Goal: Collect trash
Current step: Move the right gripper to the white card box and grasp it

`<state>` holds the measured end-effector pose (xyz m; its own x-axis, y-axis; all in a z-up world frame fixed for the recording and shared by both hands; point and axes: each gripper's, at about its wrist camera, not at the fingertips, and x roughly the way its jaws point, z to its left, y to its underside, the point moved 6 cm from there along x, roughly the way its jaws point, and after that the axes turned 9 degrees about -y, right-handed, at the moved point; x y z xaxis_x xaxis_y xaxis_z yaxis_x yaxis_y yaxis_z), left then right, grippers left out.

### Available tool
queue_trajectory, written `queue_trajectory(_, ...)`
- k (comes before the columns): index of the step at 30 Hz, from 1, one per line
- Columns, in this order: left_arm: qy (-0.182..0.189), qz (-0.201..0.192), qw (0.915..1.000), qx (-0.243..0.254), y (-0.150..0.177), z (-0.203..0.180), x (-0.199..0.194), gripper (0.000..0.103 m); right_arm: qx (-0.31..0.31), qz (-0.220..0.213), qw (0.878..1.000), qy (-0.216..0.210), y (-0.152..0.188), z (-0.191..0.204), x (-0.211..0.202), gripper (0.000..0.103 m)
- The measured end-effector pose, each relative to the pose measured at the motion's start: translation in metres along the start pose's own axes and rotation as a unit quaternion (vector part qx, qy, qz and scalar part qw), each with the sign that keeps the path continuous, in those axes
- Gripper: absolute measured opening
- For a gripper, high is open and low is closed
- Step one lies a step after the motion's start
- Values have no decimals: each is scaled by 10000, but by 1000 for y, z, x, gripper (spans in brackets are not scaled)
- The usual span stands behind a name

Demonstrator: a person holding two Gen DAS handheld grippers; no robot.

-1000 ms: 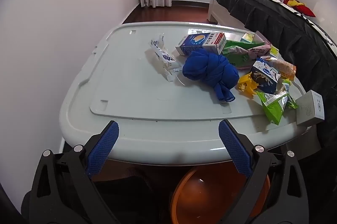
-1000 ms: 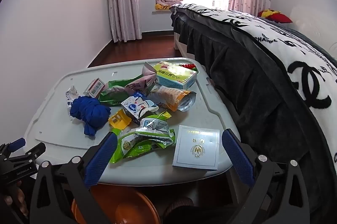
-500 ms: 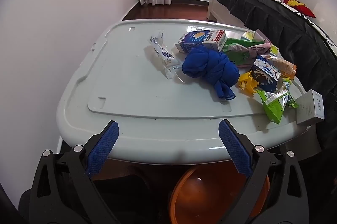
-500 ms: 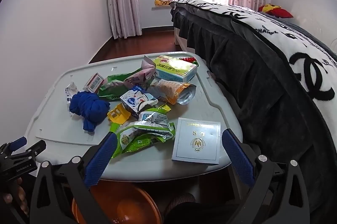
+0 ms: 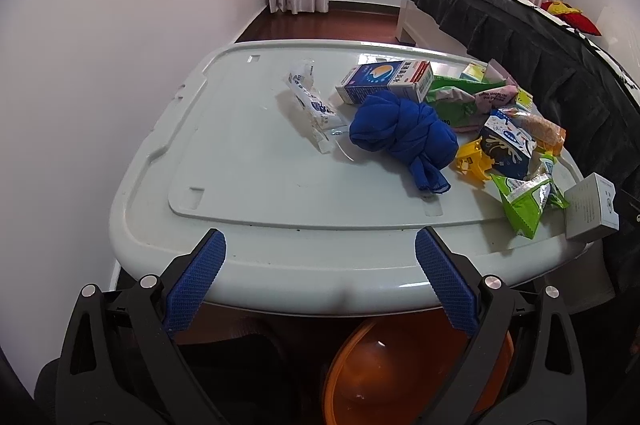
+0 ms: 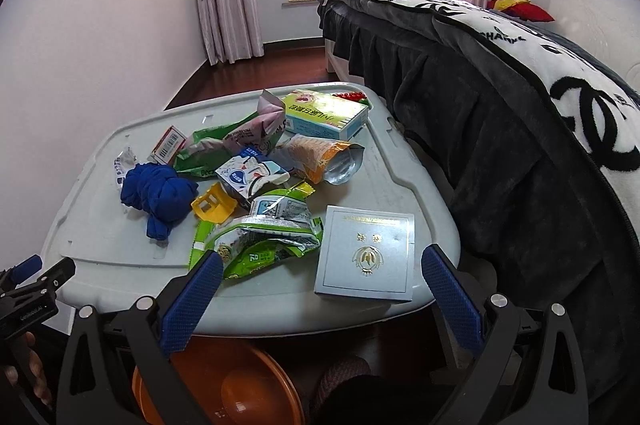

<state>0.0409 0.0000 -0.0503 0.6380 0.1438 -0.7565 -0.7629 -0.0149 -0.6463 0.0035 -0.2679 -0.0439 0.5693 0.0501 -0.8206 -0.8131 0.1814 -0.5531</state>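
The round orange plastic basin (image 5: 416, 373) under the pale grey plastic table (image 5: 256, 185) is half hidden by the table's near edge and the gripper frames. The flat grey-blue box (image 6: 366, 253) is cut to a corner in the left view. The trash lies on the table's right half: a knotted blue cloth (image 5: 404, 137), a crumpled green snack bag (image 6: 260, 245), a blue-and-white carton (image 5: 386, 81). The left gripper (image 5: 320, 281) and right gripper (image 6: 320, 289) hover level at the near edge, jaws wide apart, holding nothing.
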Motion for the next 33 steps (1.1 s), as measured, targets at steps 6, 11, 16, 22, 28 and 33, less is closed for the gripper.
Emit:
queue_trajectory(6,-51,-2,10000,-5,1,1,0,93,117,66,9999,6,3,-7,3,98)
queue_trajectory(11,-8,35,10000,-46,2,2,0,93,120,102,9999,39,4,-10,6,98)
queue_trajectory(16,-16,33,10000,17,2,0,1,93,172,133,9998,47,5,-13,9,98)
queue_trajectory(22,43,57,10000,35,3,-2,2,93,200,164,9996,64,4,-16,12,98)
queue_trajectory(28,106,91,9999,26,5,-4,3,93,184,196,9996,77,6,-17,17,98)
queue_trajectory(33,93,107,9999,2,5,-3,4,93,188,229,9995,102,5,-21,21,98)
